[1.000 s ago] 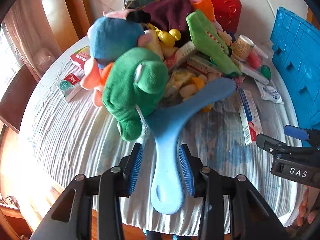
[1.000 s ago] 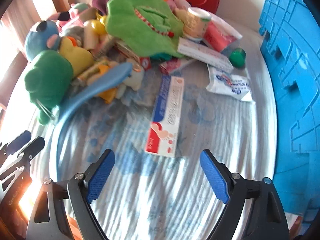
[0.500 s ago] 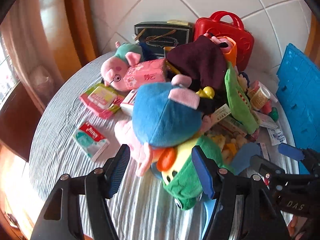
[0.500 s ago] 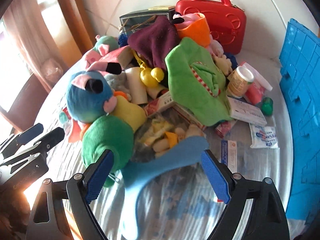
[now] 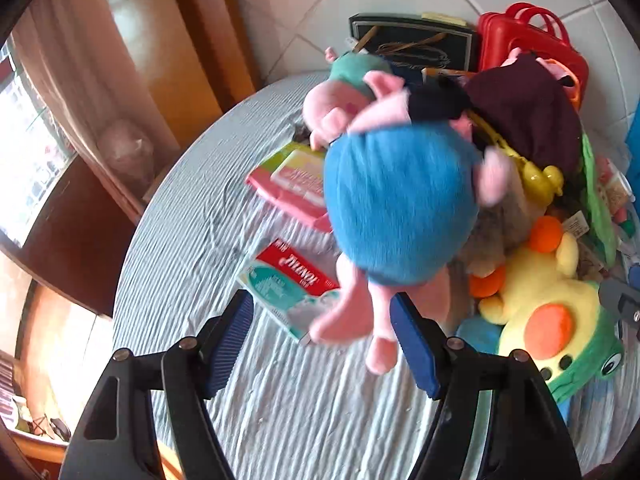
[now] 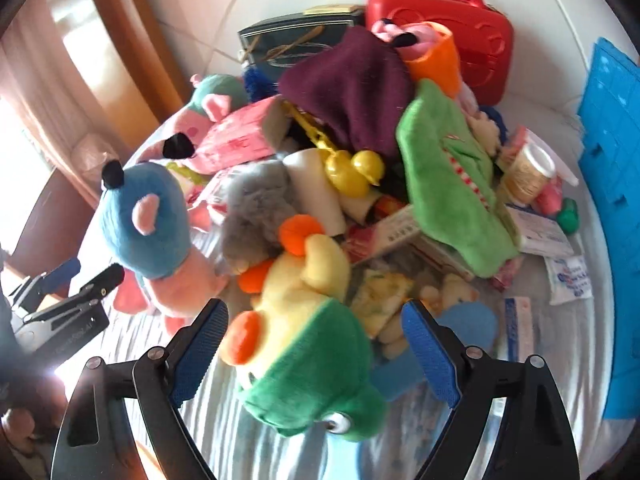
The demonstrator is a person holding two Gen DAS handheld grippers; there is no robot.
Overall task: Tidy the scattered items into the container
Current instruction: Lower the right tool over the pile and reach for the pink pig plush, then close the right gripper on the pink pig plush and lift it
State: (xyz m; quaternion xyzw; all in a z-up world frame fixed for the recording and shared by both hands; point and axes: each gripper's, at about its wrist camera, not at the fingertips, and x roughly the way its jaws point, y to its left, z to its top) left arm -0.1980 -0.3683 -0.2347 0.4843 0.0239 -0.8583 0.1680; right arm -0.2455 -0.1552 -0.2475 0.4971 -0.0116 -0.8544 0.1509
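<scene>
A: Left gripper [image 5: 322,344]: jaws opening, pads wide, nothing clamped. The pink legs of the blue plush [image 5: 400,204] hang between the pads, which do not touch them. It looks lined up over that toy, probably as the next pick.

B: Right gripper [image 6: 316,352]?

A: Jaws apart, empty. The yellow-and-green frog plush [image 6: 304,344] lies between the pads with no contact visible. Same reading: staged above a soft toy, no grip yet.

B: Why the plush first?

A: Judgement only: they sit on the near edge of the pile, are bulky, and squash easily under the pads. Flat boxes such as the red-and-teal packet [image 5: 288,284] lie flush on the tablecloth [image 5: 280,412] and are harder to get under.

B: Container?

A: The blue crate [image 6: 612,184] stands at the right edge of the right wrist view, well apart from both grippers. I cannot see inside it. The pile is all on the table: green crocodile puppet [image 6: 448,176], maroon cloth [image 6: 352,88], yellow ducks [image 6: 352,172], red case [image 6: 444,20] at the back.

B: Change against a second ago?

A: The left gripper was clamped on the light blue paddle's [image 6: 468,324] handle; now it has let go and shifted left along the table to the blue plush. The paddle lies beside the frog. The right gripper was over the toothpaste box [image 6: 518,328], equally wide; it has moved left too, onto the frog.
</scene>
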